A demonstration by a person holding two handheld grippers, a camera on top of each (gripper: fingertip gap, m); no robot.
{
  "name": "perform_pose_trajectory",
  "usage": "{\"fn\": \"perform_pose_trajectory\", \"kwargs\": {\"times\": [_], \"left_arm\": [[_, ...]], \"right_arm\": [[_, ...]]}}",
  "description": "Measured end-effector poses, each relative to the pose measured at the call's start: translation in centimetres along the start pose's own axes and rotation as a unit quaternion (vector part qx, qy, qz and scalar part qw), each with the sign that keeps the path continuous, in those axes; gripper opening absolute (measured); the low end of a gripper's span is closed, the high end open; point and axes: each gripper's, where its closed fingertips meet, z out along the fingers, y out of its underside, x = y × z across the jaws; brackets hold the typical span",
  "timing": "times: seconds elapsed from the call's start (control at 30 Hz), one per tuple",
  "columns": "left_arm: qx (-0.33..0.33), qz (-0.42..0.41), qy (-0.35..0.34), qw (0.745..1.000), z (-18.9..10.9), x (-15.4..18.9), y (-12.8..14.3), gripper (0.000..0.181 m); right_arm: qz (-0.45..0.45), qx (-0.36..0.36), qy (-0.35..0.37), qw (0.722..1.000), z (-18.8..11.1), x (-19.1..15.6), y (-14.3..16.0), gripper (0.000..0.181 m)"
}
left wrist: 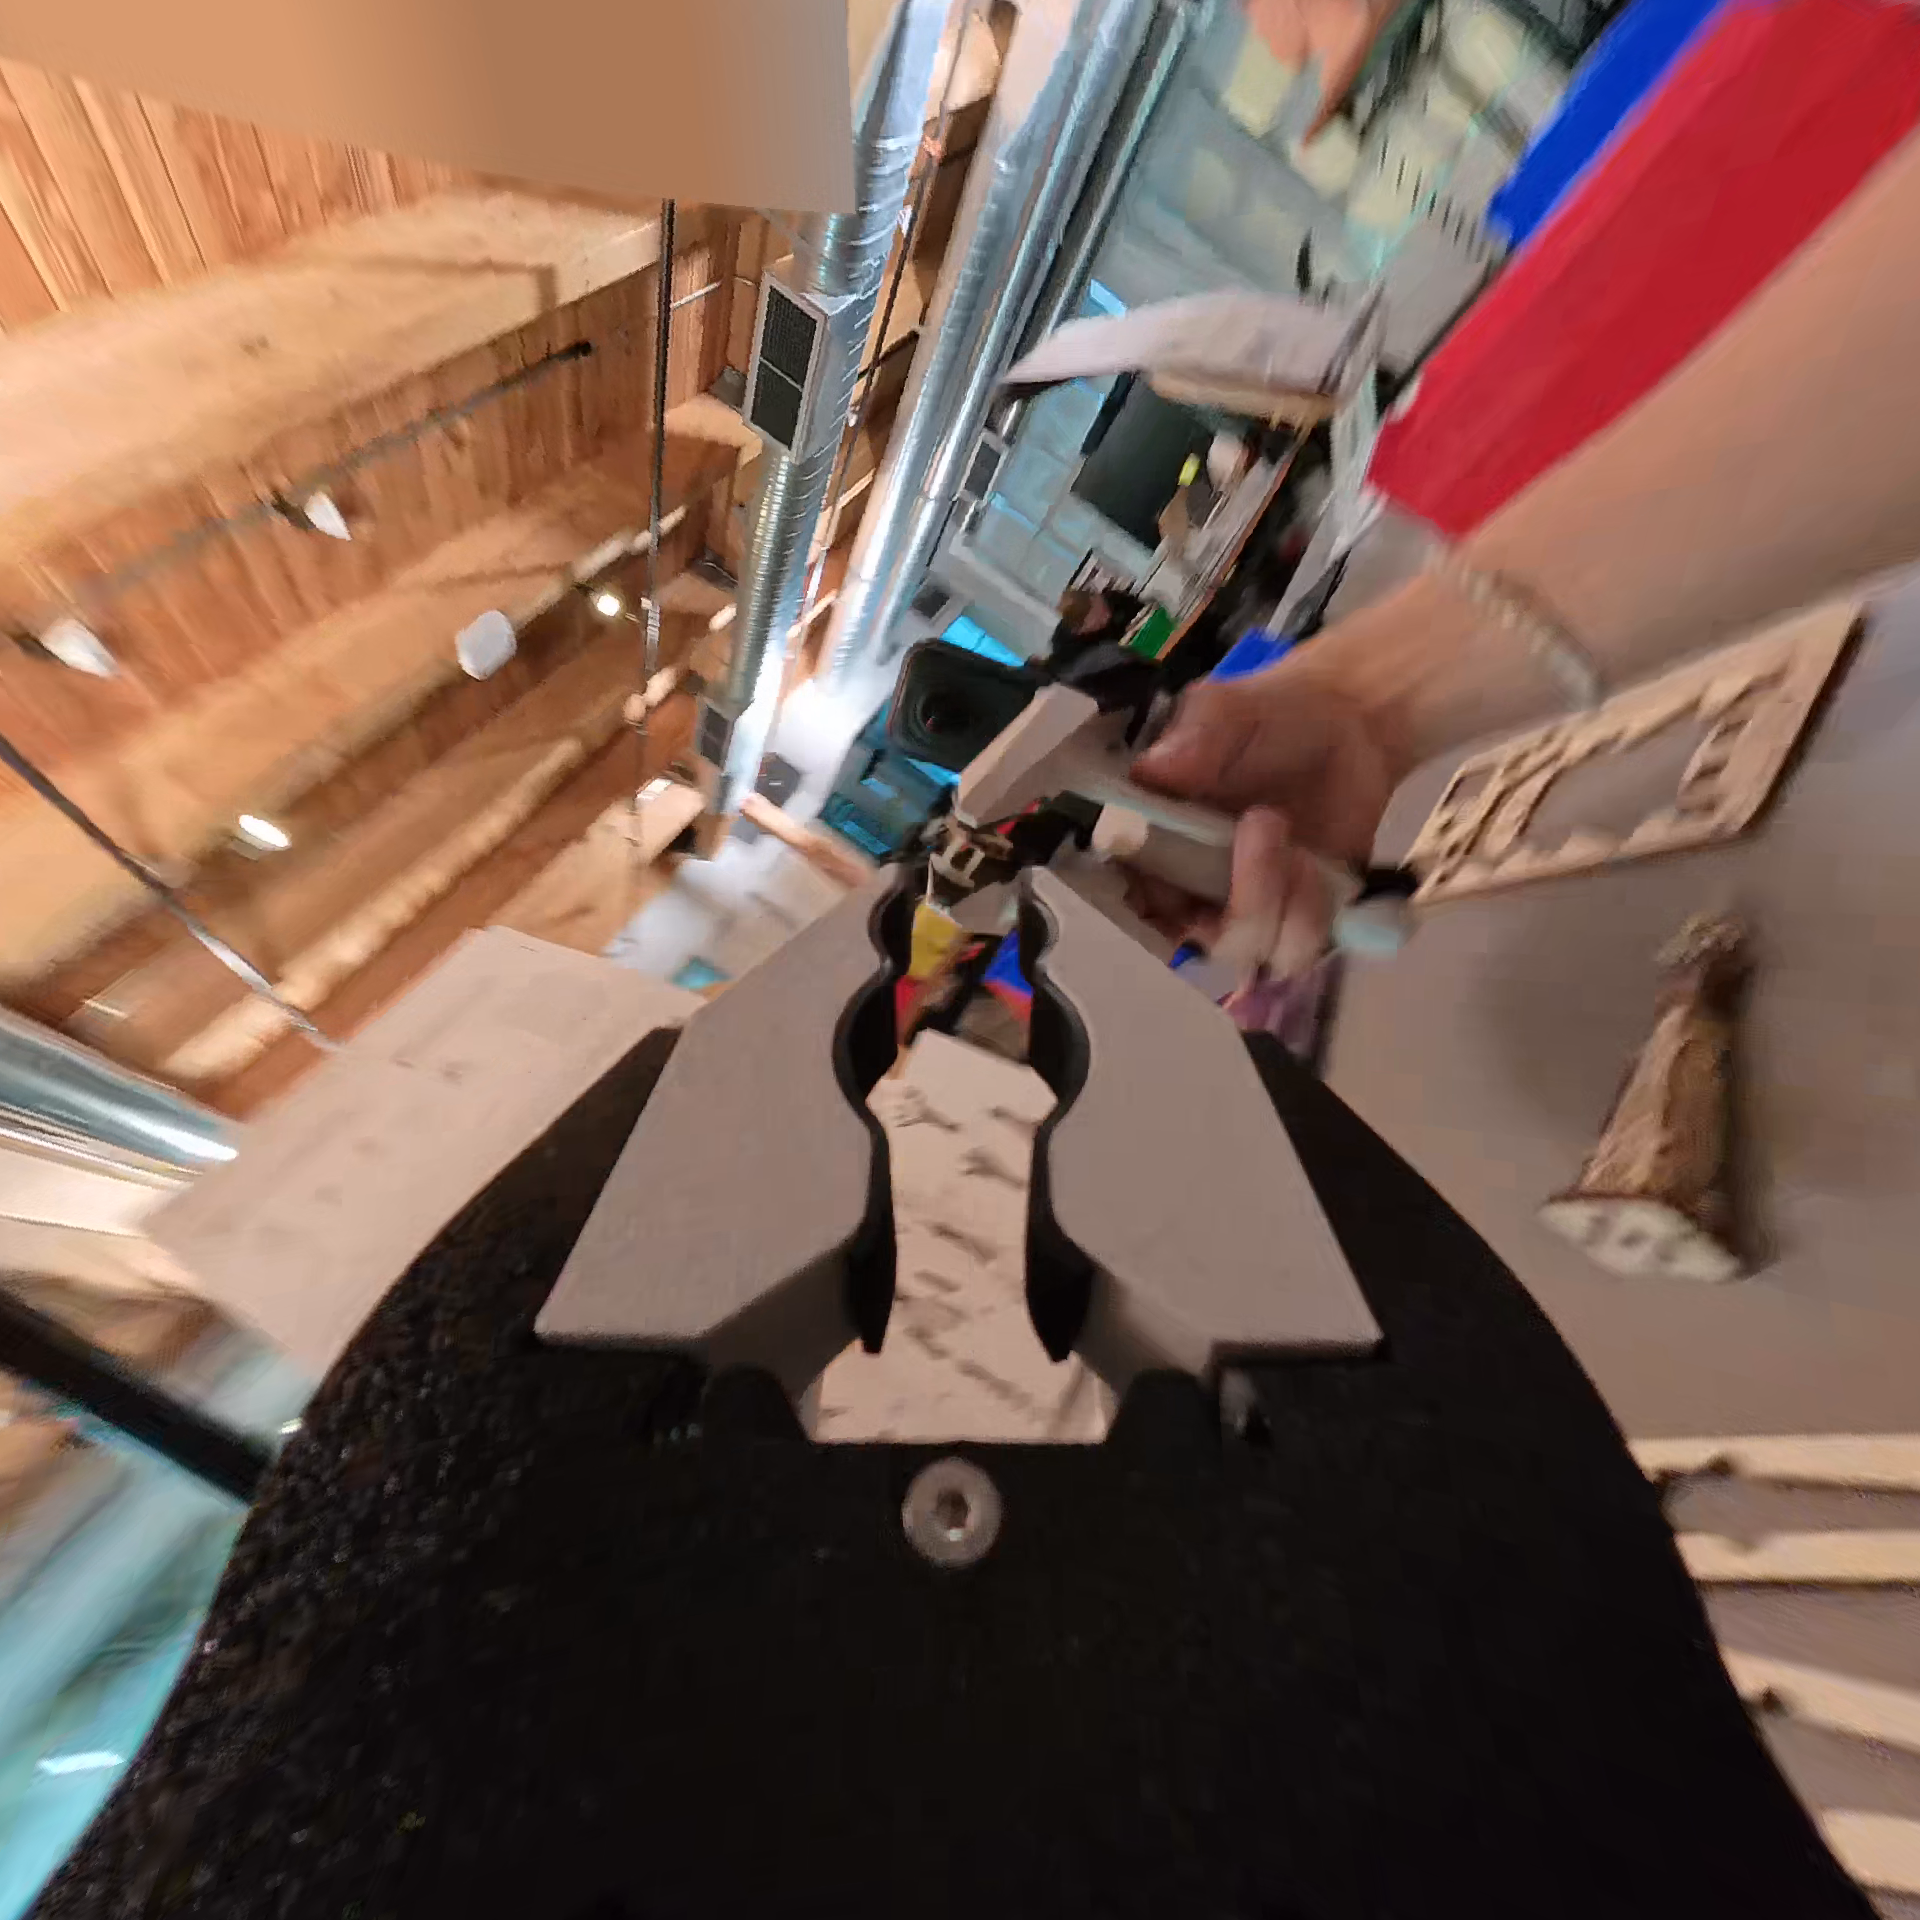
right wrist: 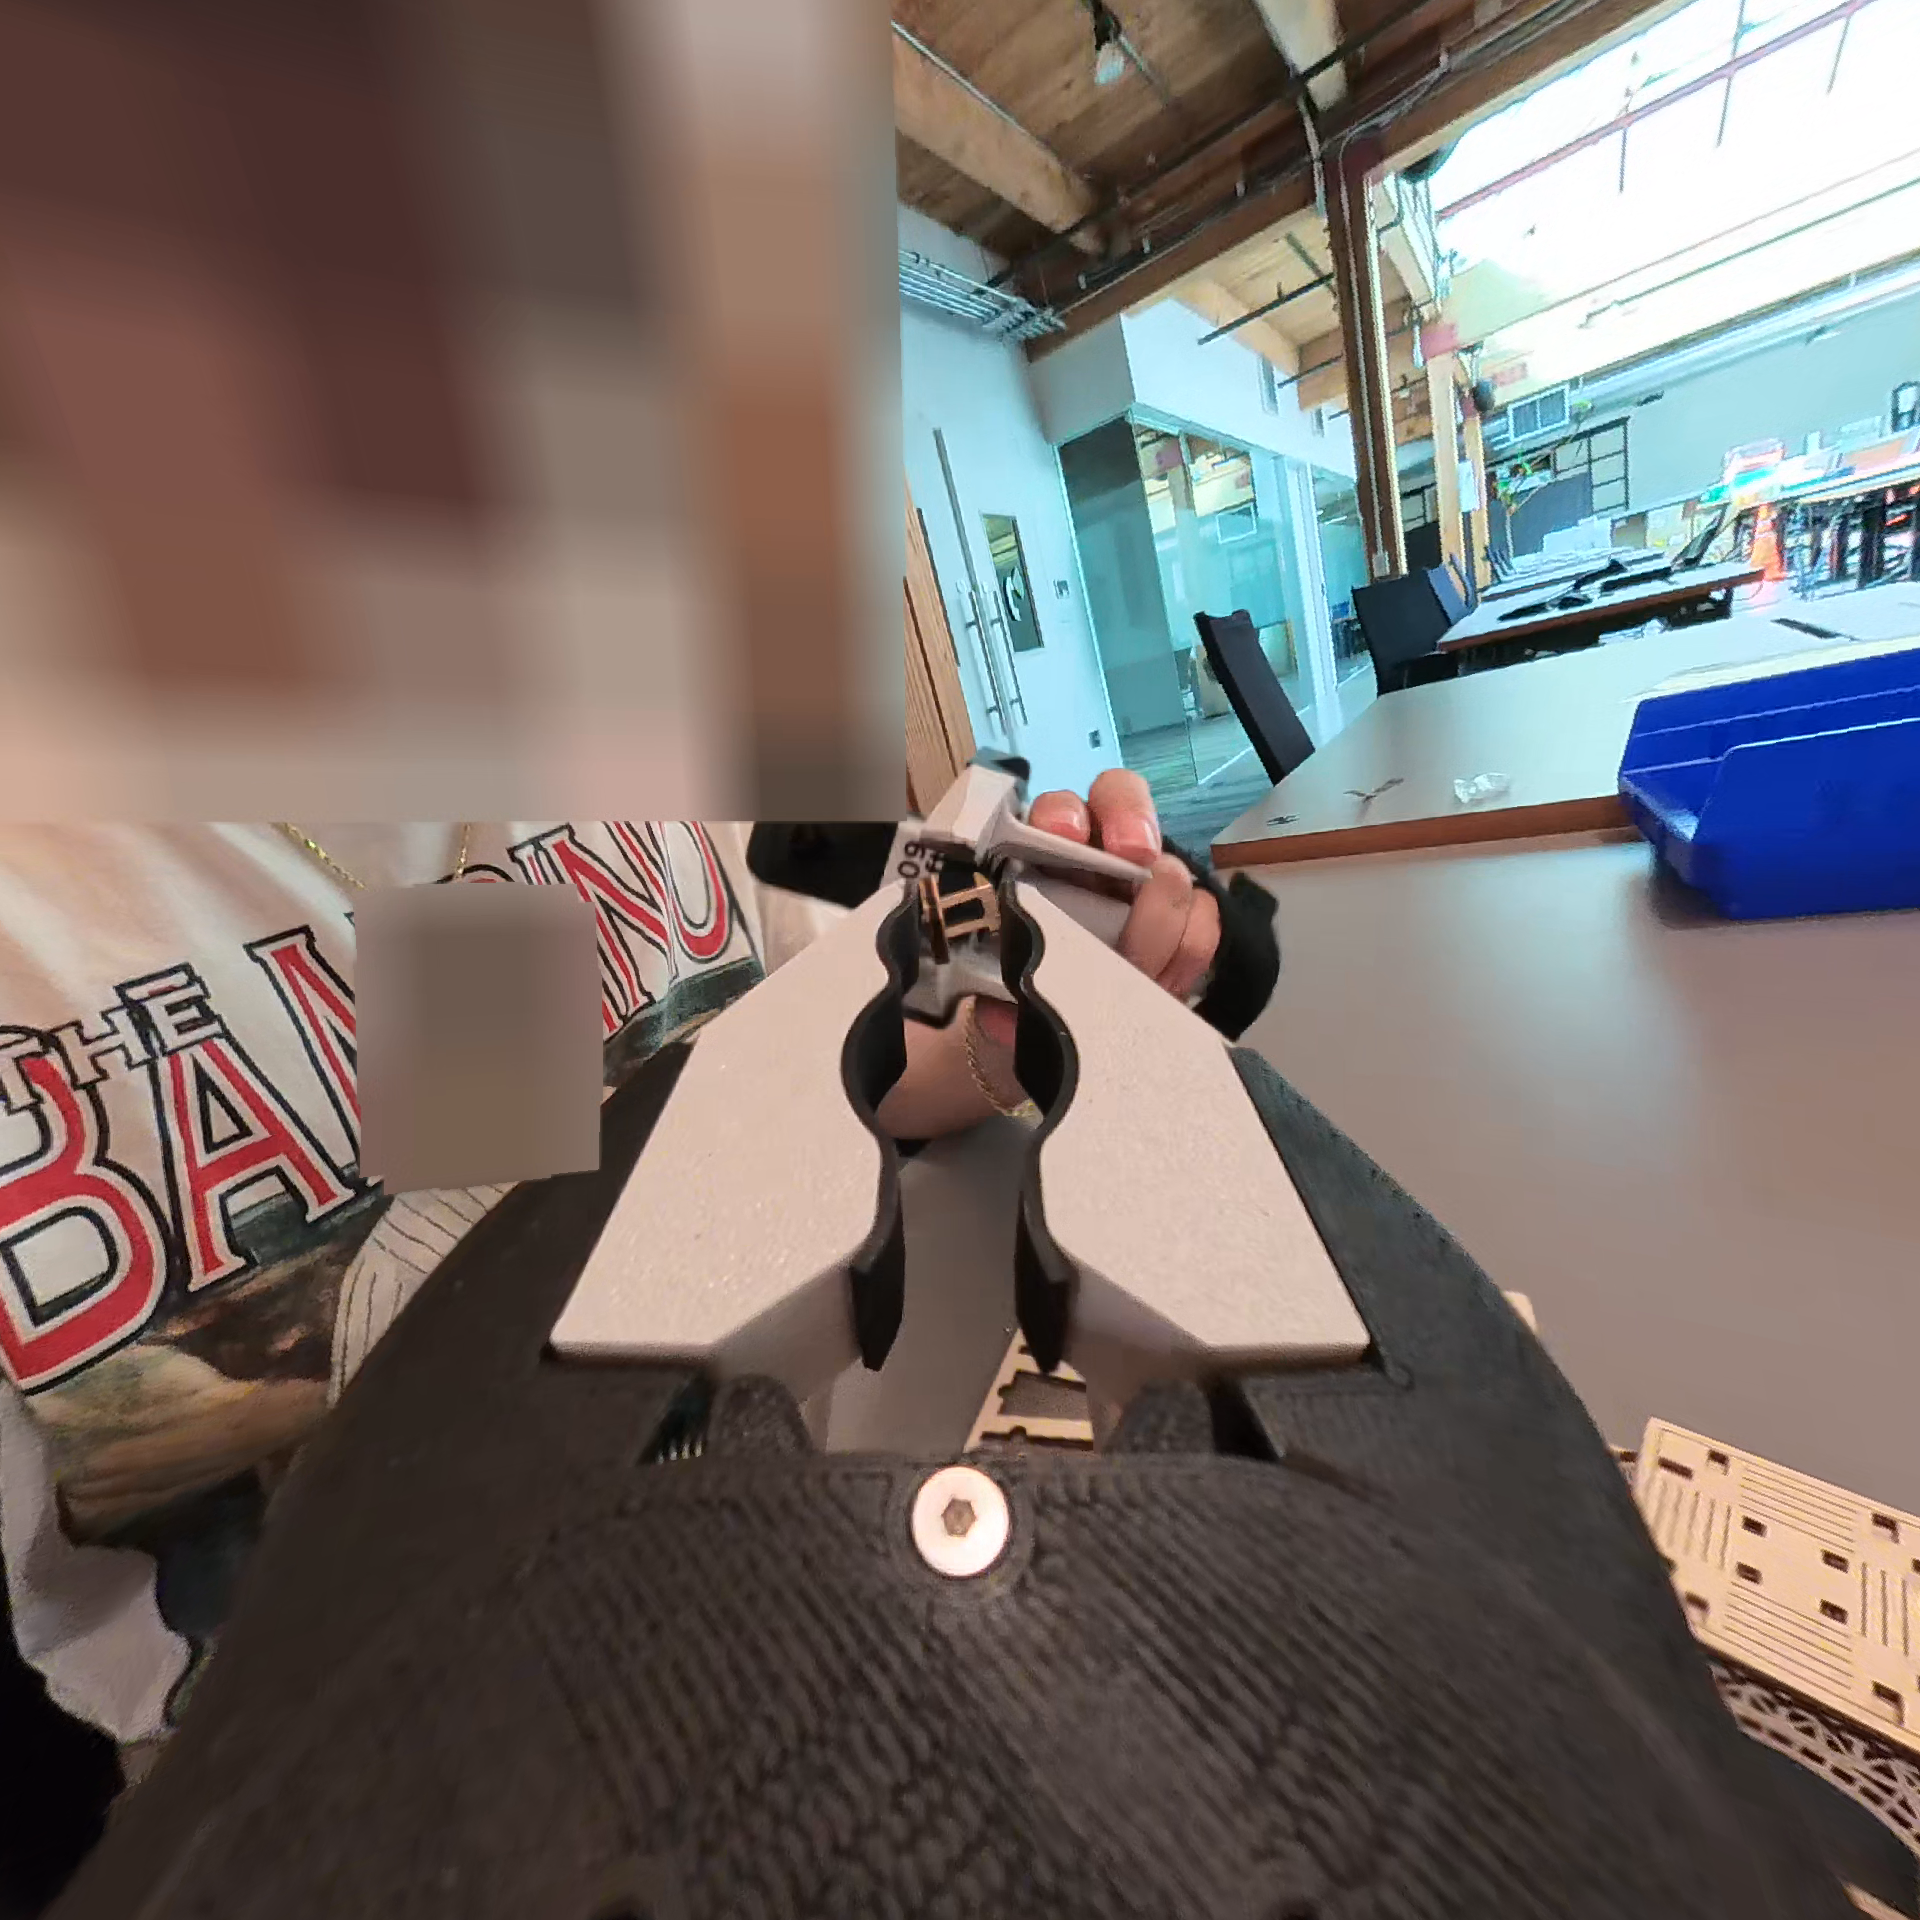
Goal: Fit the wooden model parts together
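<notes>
My two grippers face each other tip to tip above the grey table (right wrist: pixel 1558 1091). My right gripper (right wrist: pixel 961 914) is narrowly closed on a small H-shaped wooden part (right wrist: pixel 977 899). A second thin wooden piece (right wrist: pixel 940 920) stands against it. Behind them a hand holds the left gripper's grey body (right wrist: pixel 982 816). In the left wrist view, my left gripper (left wrist: pixel 961 899) is closed to a narrow gap. The small wooden part (left wrist: pixel 961 862) sits right at its tips, where the right gripper's body (left wrist: pixel 1039 748) meets it. The view is blurred there.
An assembled wooden tower model (left wrist: pixel 1662 1112) lies on the table beside a punched-out wooden sheet (left wrist: pixel 1621 769). More cut sheets lie near the front edge (right wrist: pixel 1787 1558). A blue bin (right wrist: pixel 1787 800) stands at the right. The person's torso fills the left of the right wrist view. The grippers are tip to tip, or close to it. From the left gripper's tips to the assembled wooden tower model (left wrist: pixel 1662 1112) is close to 15 centimetres.
</notes>
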Motion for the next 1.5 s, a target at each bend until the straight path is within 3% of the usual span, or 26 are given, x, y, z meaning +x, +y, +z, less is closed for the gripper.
{"fn": "perform_pose_trajectory", "kwargs": {"times": [0.13,0.27,0.43,0.6,1.07,1.17,1.3,1.4,1.5], "left_arm": [[0.033,-0.239,0.021,0.97,-0.3,-1.7,0.6,0.004],[0.065,-0.378,0.056,0.922,-0.6,-2.3,0.8,0.016],[0.06,-0.394,0.068,0.914,-0.4,-1.8,1.3,0.015],[0.054,-0.38,0.077,0.92,-0.4,-1.4,1.5,0.0],[0.106,-0.392,0.136,0.903,-1.5,-0.7,0.3,0.007],[0.104,-0.33,0.099,0.933,-1.8,-1.3,0.6,0.008],[-0.009,-0.103,0.067,0.992,-1.4,-0.6,2.1,0.016],[-0.057,0.072,0.037,0.995,-1.0,-0.3,2.0,0.023],[-0.079,0.182,-0.009,0.98,-0.5,-0.5,1.8,0.024]], "right_arm": [[-0.065,-0.015,0.02,0.998,0.4,-0.1,0.2,0.012],[-0.132,-0.018,0.059,0.989,0.6,0.3,-0.5,0.013],[-0.198,-0.047,0.129,0.97,0.7,2.0,-0.4,0.013],[-0.244,-0.077,0.139,0.957,1.6,2.0,0.3,0.013],[-0.242,-0.073,0.096,0.963,2.3,0.7,0.8,0.013],[-0.195,-0.065,0.086,0.975,2.3,0.5,0.7,0.013],[-0.121,-0.051,0.065,0.989,2.3,0.6,0.9,0.013],[-0.083,-0.03,0.06,0.994,2.3,0.8,0.4,0.013],[-0.05,-0.016,0.057,0.997,2.2,0.9,0.2,0.012]]}}
